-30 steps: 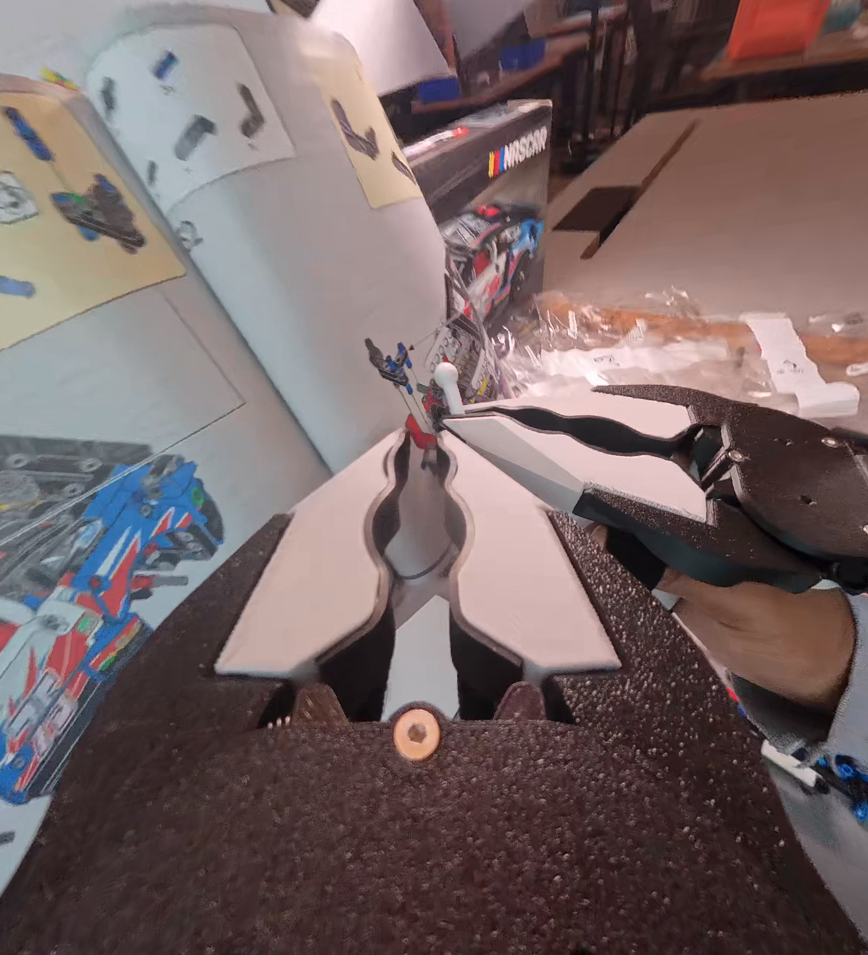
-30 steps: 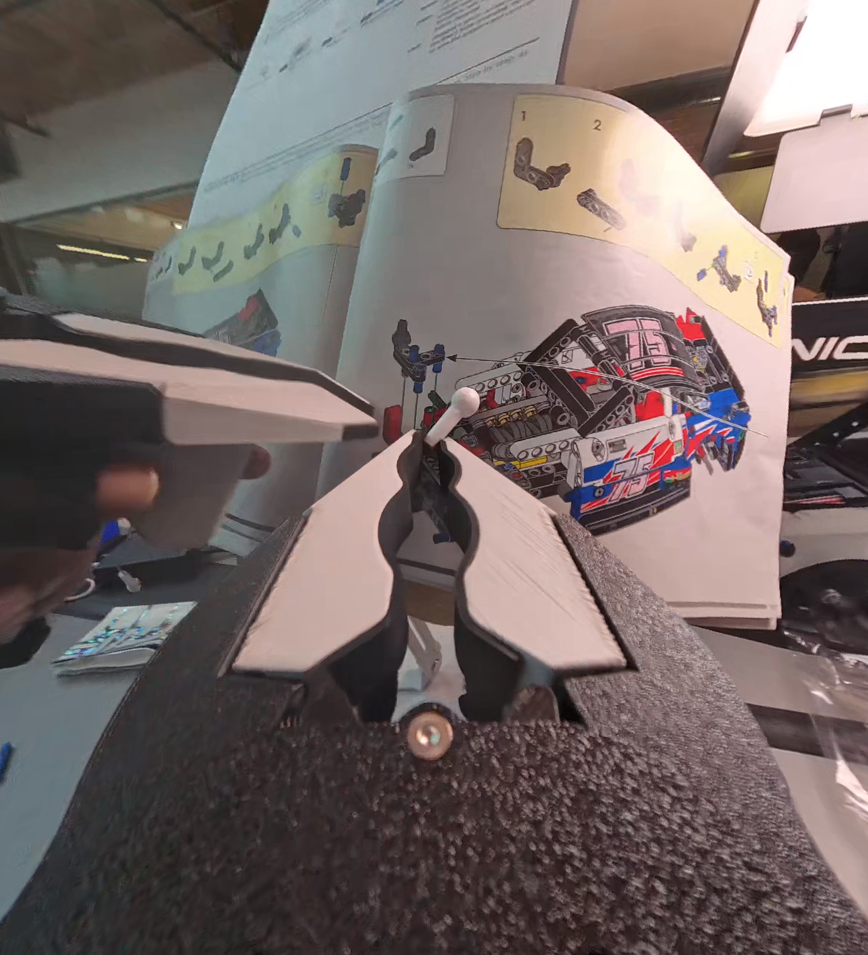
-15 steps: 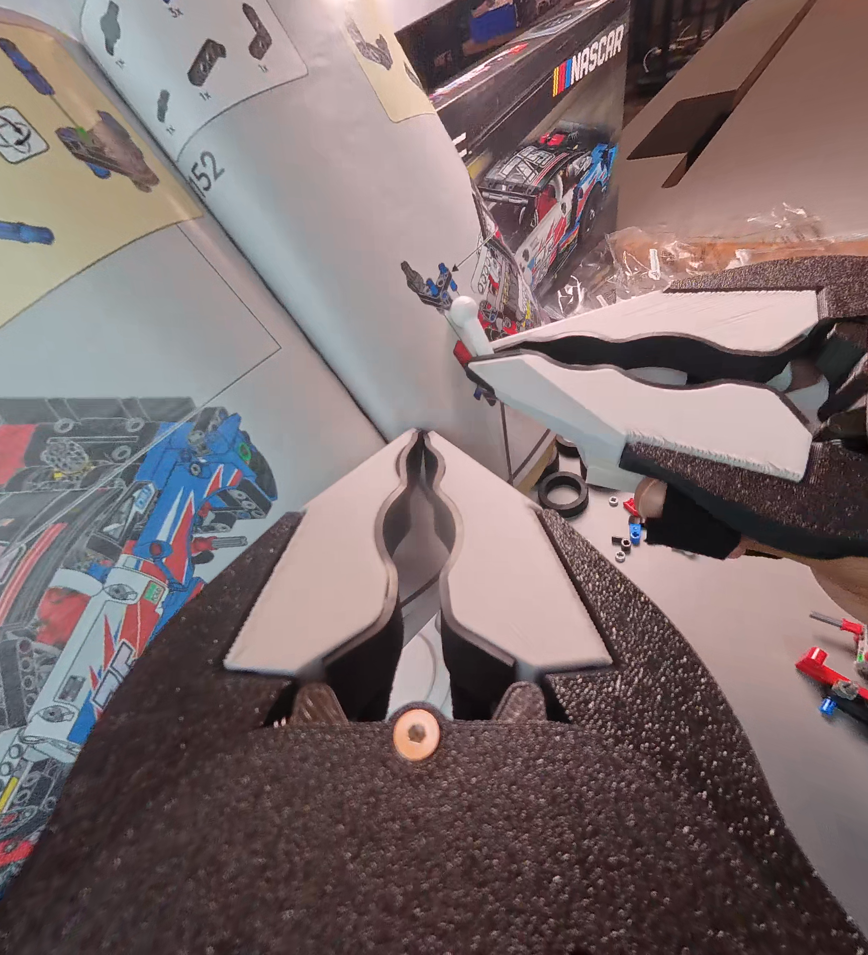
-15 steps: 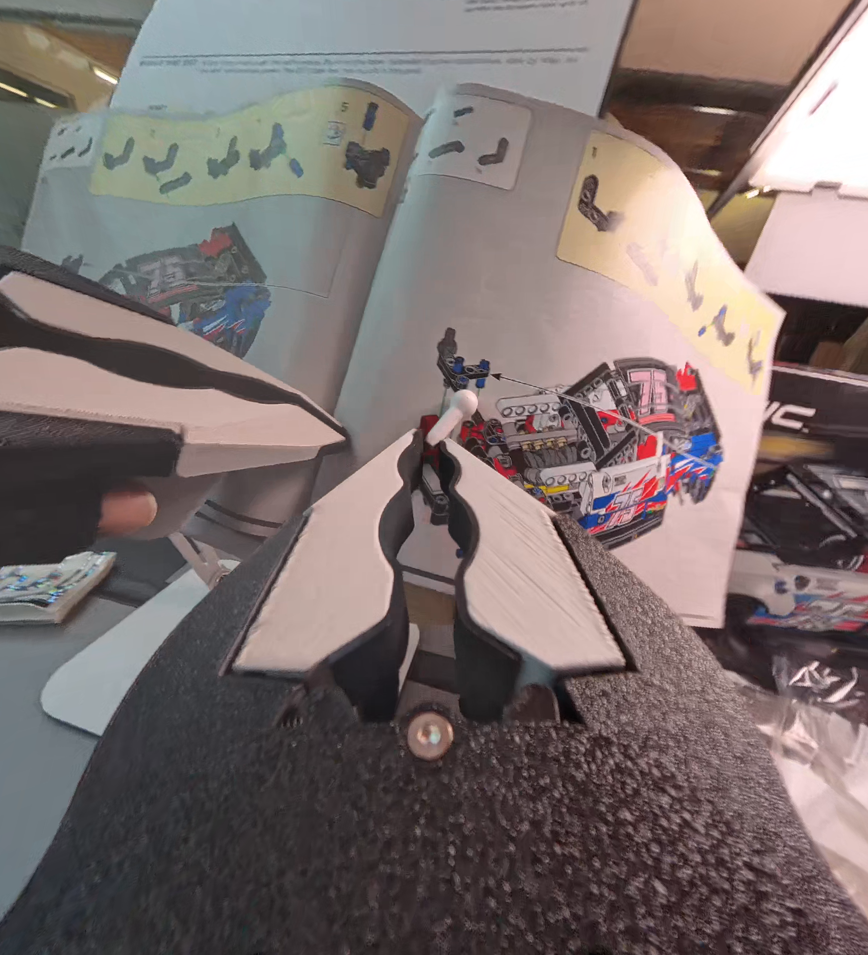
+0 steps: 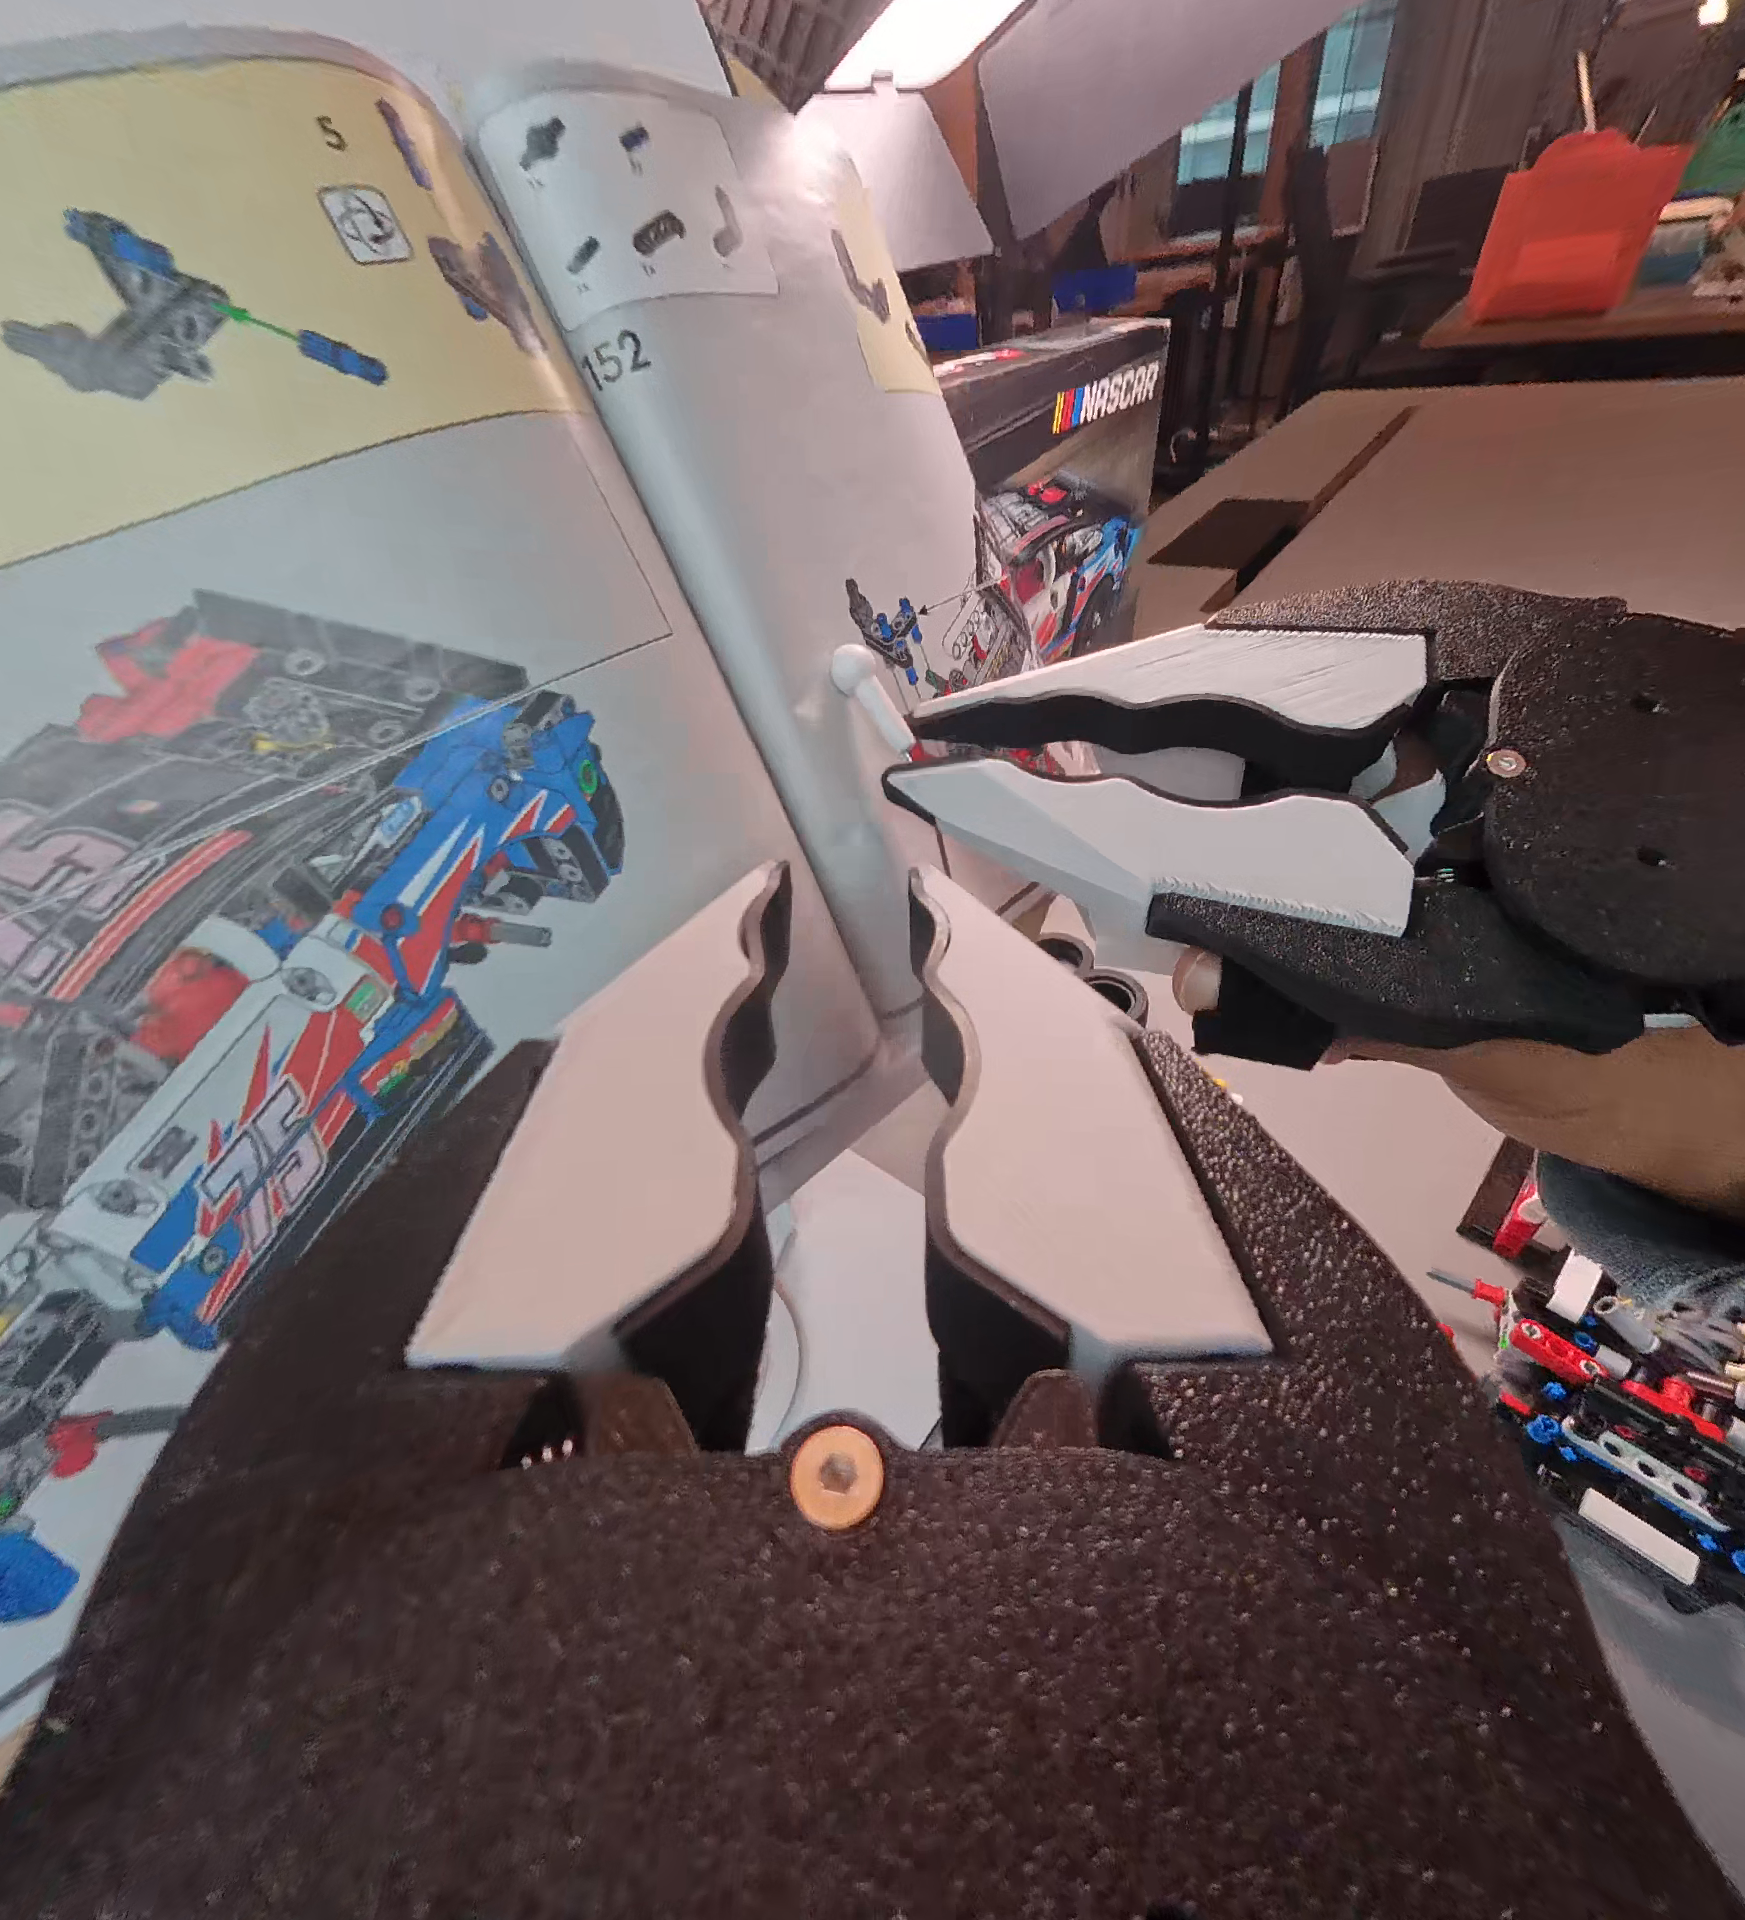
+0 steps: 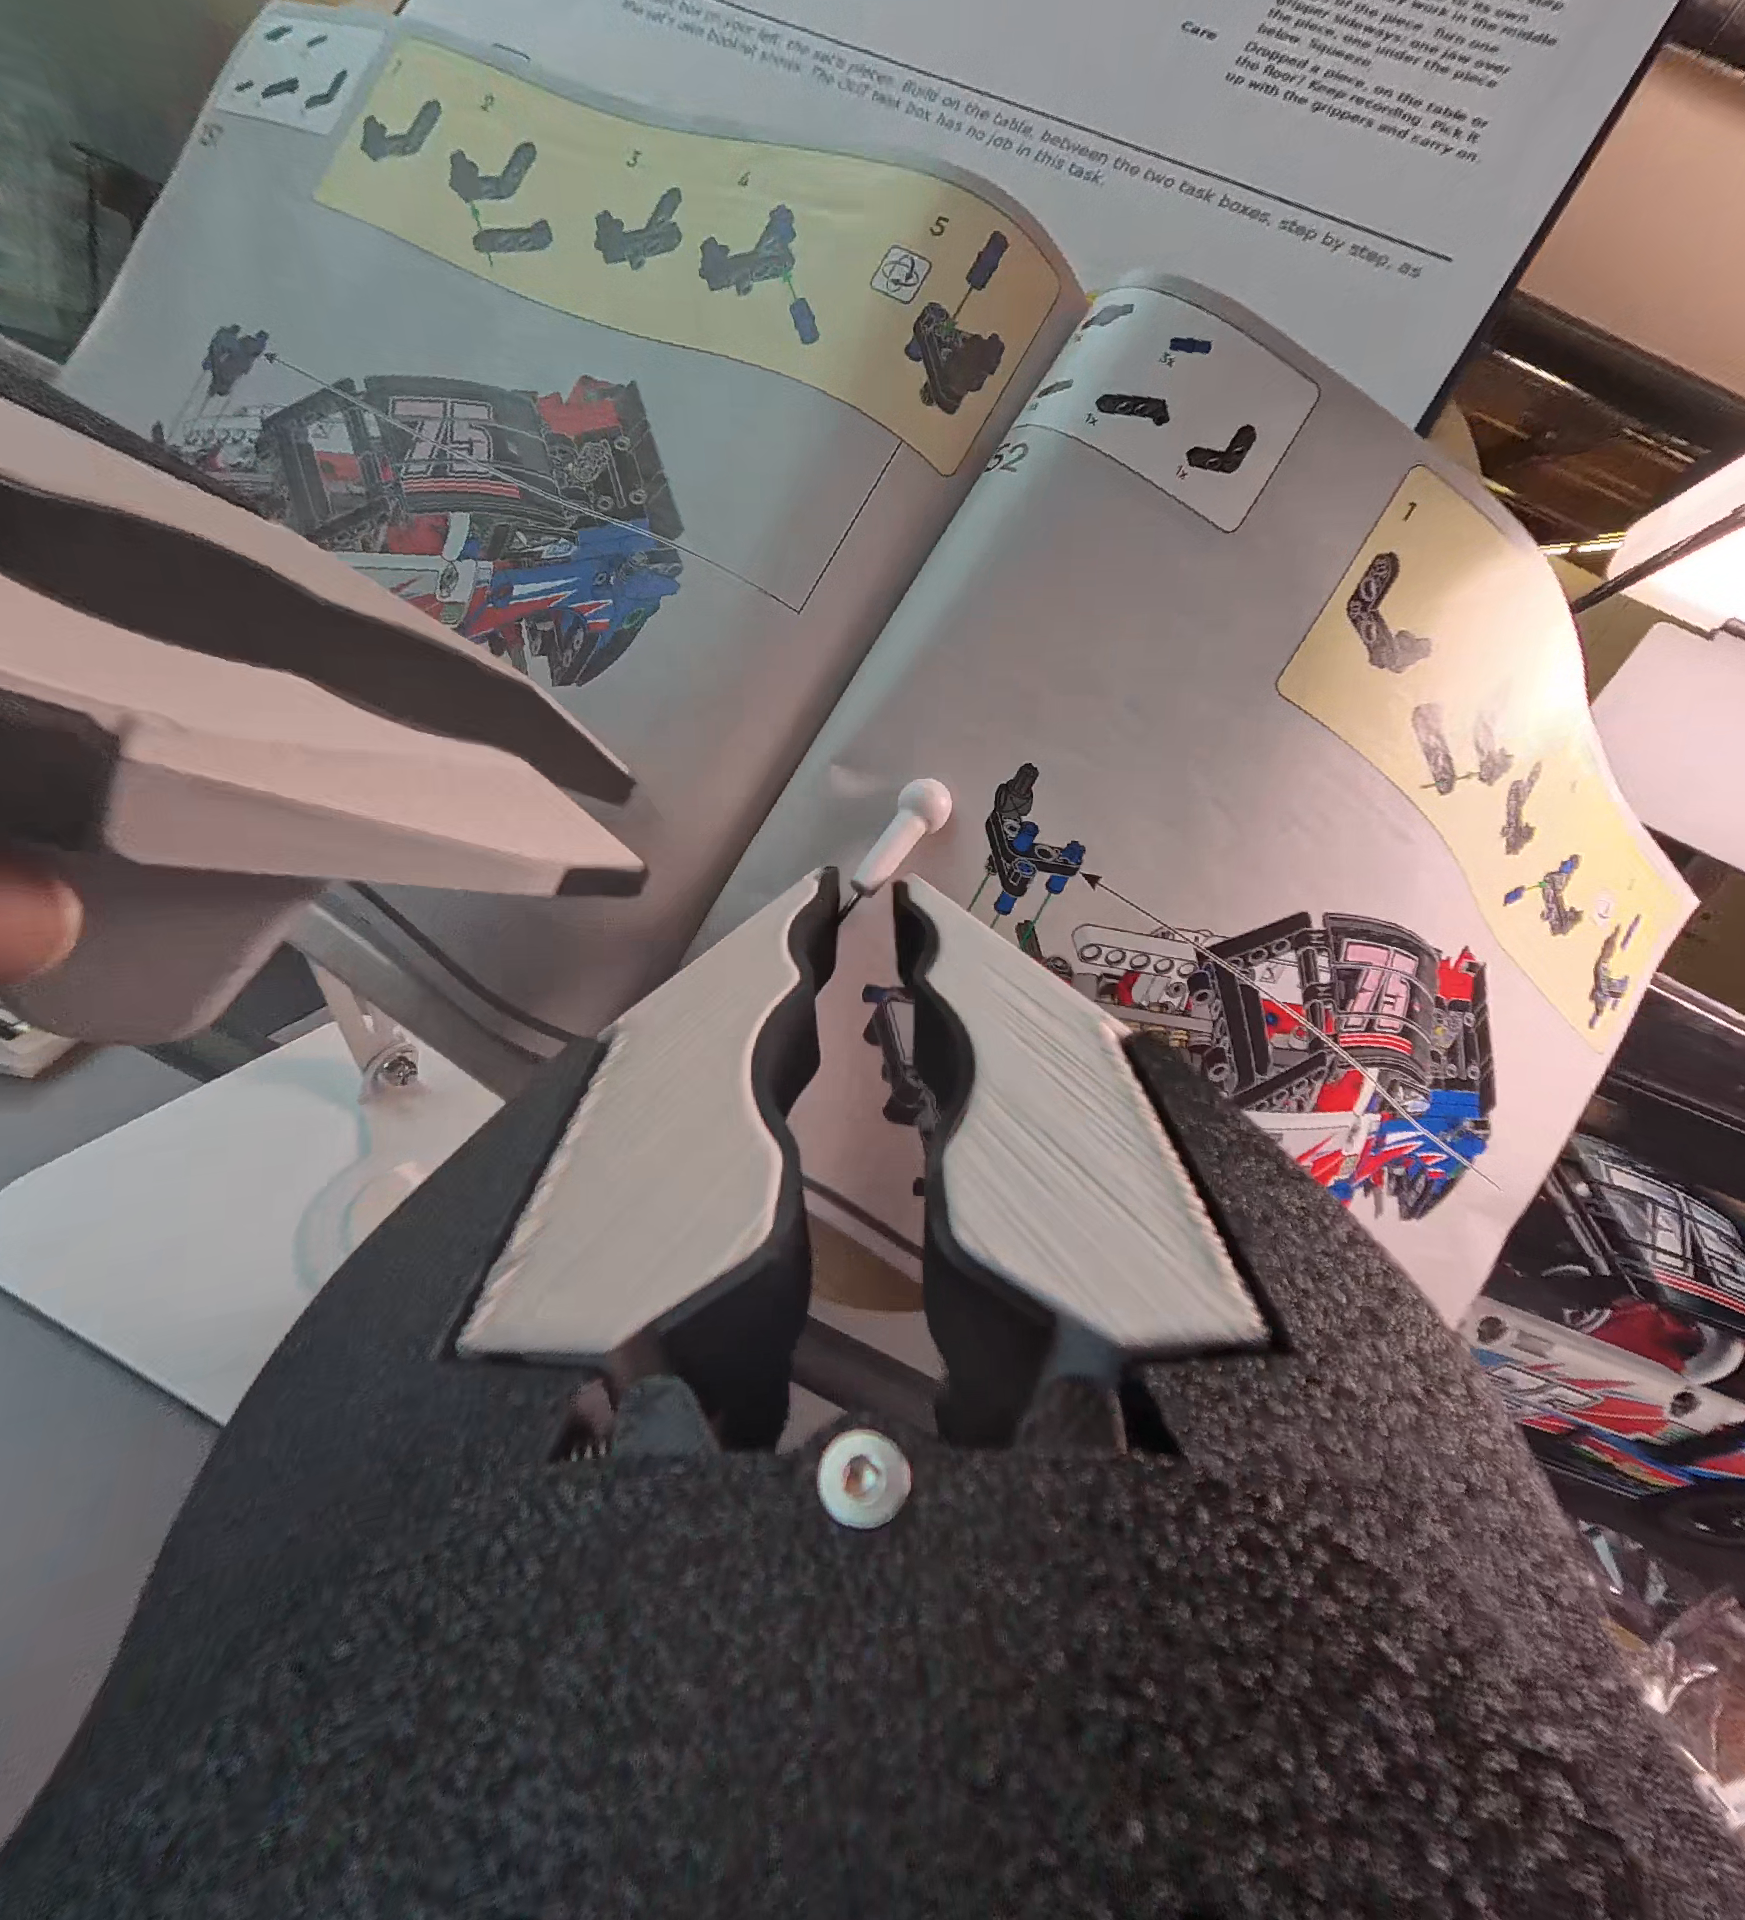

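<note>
My right gripper (image 6: 865, 885) is shut on a small piece with a white ball-ended pin (image 6: 899, 836) that sticks out past its tips. In the left wrist view the right gripper (image 5: 902, 753) comes in from the right with the pin (image 5: 863, 686) close to the page. My left gripper (image 5: 844, 881) is open and empty, just below and left of the right gripper's tips. It also shows at the left of the right wrist view (image 6: 634, 836). Both point at an open instruction booklet (image 5: 328, 727), which also shows in the right wrist view (image 6: 1159, 675), standing upright on a white stand (image 6: 172, 1247).
A race-car kit box (image 5: 1055, 468) stands behind the booklet. A partly built model (image 5: 1657, 1434) lies at the lower right on the grey table. Black tyres (image 5: 1107, 987) lie near the stand. Plastic bags (image 6: 1730, 1714) lie at the right. A printed sheet (image 6: 1055, 83) stands behind the booklet. My right fingertips sit around 5 centimeters from my left ones. Both grippers' tips are roughly 30 centimeters from the partly built model (image 5: 1657, 1434).
My left gripper has let go of the piece, drawn back from the right gripper's tips and opened. The right gripper keeps the pin piece and now faces the booklet's fold.
</note>
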### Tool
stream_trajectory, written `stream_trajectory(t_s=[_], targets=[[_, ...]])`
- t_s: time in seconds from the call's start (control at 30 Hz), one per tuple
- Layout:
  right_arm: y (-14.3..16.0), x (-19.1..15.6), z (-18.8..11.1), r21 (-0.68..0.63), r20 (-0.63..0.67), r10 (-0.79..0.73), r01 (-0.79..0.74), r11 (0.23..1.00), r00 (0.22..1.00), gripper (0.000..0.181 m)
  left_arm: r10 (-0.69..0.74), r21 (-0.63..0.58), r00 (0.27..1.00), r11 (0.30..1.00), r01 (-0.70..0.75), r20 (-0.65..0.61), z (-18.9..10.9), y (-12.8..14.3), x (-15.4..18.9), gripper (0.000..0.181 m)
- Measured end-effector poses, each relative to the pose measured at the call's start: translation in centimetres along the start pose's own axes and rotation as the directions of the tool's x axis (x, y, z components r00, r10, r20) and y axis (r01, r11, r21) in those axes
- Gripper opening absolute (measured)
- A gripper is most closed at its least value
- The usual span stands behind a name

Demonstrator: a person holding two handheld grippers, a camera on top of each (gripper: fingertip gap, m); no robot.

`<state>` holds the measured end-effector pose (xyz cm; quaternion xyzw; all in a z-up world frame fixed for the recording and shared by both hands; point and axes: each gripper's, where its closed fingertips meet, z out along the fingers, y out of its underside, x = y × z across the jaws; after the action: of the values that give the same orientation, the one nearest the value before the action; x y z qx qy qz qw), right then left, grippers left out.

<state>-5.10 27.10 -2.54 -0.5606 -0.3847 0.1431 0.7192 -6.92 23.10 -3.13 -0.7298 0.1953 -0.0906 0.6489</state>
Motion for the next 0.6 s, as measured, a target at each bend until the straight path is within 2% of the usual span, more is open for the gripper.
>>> stream_trajectory(t_s=[0.03,0.1,0.3,0.43,0.6], targets=[[0.0,-0.1,-0.4,0.002,0.002,-0.003,0.003,1.0,1.0,0.017,-0.002,0.034,1.0,0.999,0.001,0.011,-0.8,-0.2,0.0,0.022],[0.2,-0.4,-1.4,0.015,0.003,0.002,-0.002,1.0,1.0,0.021,-0.002,0.081,1.0,0.997,-0.001,0.031,-2.7,-0.2,0.2,0.025],[2.7,-1.6,-4.4,-0.028,0.04,0.066,-0.065,0.997,0.997,0.03,0.024,0.111,0.996,0.993,-0.033,0.085,-8.1,1.7,0.5,0.027],[3.7,-1.2,-6.0,-0.048,0.051,0.211,-0.209,0.977,0.976,0.034,0.014,0.14,0.988,0.989,-0.036,0.151,-11.7,2.8,0.2,0.03],[3.1,-2.5,-7.6,-0.018,0.074,0.25,-0.249,0.968,0.965,0.045,-0.005,0.183,0.976,0.983,-0.035,0.217,-15.9,3.5,0.6,0.035]])
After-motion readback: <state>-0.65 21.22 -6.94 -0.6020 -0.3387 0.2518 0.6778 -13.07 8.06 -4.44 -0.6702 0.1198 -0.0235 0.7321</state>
